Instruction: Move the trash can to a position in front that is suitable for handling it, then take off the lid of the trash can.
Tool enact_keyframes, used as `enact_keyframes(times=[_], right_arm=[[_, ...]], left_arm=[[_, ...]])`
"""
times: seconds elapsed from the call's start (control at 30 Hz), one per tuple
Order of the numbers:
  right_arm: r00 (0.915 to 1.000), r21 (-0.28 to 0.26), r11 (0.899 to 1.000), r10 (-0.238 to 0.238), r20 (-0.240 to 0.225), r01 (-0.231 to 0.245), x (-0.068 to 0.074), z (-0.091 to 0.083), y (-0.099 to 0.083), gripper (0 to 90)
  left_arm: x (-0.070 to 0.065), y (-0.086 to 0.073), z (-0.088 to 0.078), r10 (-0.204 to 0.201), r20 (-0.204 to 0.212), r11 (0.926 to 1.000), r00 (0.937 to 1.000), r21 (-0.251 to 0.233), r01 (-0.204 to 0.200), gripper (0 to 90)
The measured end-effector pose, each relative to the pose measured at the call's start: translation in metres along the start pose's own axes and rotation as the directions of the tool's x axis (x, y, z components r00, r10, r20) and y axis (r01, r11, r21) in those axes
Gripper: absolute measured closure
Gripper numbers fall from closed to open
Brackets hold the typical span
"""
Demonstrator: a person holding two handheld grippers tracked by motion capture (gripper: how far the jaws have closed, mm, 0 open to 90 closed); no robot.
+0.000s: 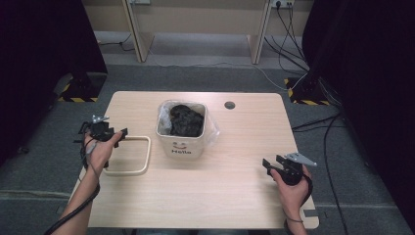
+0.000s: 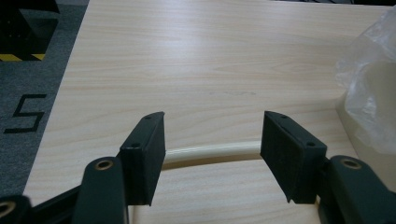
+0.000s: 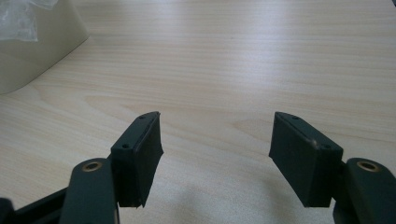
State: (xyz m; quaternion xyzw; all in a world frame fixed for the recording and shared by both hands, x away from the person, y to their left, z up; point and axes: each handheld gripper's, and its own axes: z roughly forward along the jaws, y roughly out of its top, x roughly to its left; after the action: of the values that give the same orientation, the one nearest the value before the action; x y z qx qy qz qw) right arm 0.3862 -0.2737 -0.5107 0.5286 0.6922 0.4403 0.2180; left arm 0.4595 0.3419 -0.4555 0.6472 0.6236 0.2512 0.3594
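Figure: bin-liner station, seen from above and along both grippers. I read the work in hand as the fitting of the cream ring frame [image 1: 128, 155] onto the small cream waste bin [image 1: 181, 128], which stands near the table's middle with "Hello" and a smile printed on its front. A clear plastic liner [image 1: 213, 128] hangs over its rim, and a dark crumpled mass [image 1: 186, 120] lies inside it.

The frame lies flat on the wooden table [image 1: 230, 196], just left of the bin and apart from it. My left gripper [image 1: 119, 134] hovers over the frame's left side. In the left gripper view its jaws stand apart, with one cream bar of the frame [image 2: 212, 152] running below and between the pads [image 2: 148, 150], which do not press on it. My right gripper [image 1: 272, 163] rests low over bare table to the bin's right, well apart from bin and frame, its jaws also wide apart and with nothing between them.

Hazards, as I judge them:
- With the frame lying loose, a downward nudge from one open pad could skid it across the smooth tabletop or off the left edge.
- A grip taken at one side only could let the frame tilt and swing into the bin.
- The liner's loose fold on the bin's right side may snag or bunch under the frame, leaving it seated crooked.
- The bin looks light; pressing off-centre could tip it.
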Motion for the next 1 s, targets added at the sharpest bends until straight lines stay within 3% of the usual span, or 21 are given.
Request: enact_keyframes(times=[0.27,0.43,0.67,0.77,1.0], right_arm=[[1.0,0.004,1.0,-0.005,0.002,0.005,0.001,0.001,0.0,33.9],[1.0,0.008,1.0,-0.005,-0.001,0.005,0.0,0.001,0.0,33.8],[1.0,0.01,1.0,-0.007,0.001,0.007,0.0,0.002,0.001,33.8],[1.0,0.009,1.0,-0.006,0.004,0.006,0.001,0.002,0.001,33.9],[1.0,0.009,1.0,-0.006,0.001,0.006,0.001,0.002,0.001,33.8]], left_arm=[[-0.009,0.012,-0.012,0.005,0.025,0.9993,0.9997,-0.036,-0.004,39.9],[-0.017,0.021,-0.013,0.017,0.041,0.9993,0.999,-0.033,-0.016,40.0],[-0.04,0.038,-0.019,0.046,0.088,0.9978,0.995,-0.051,-0.042,40.8],[-0.053,0.046,-0.023,0.067,0.107,0.9951,0.9919,-0.08,-0.059,40.9],[-0.076,0.06,-0.023,0.101,0.135,0.9925,0.9857,-0.082,-0.091,41.1]])
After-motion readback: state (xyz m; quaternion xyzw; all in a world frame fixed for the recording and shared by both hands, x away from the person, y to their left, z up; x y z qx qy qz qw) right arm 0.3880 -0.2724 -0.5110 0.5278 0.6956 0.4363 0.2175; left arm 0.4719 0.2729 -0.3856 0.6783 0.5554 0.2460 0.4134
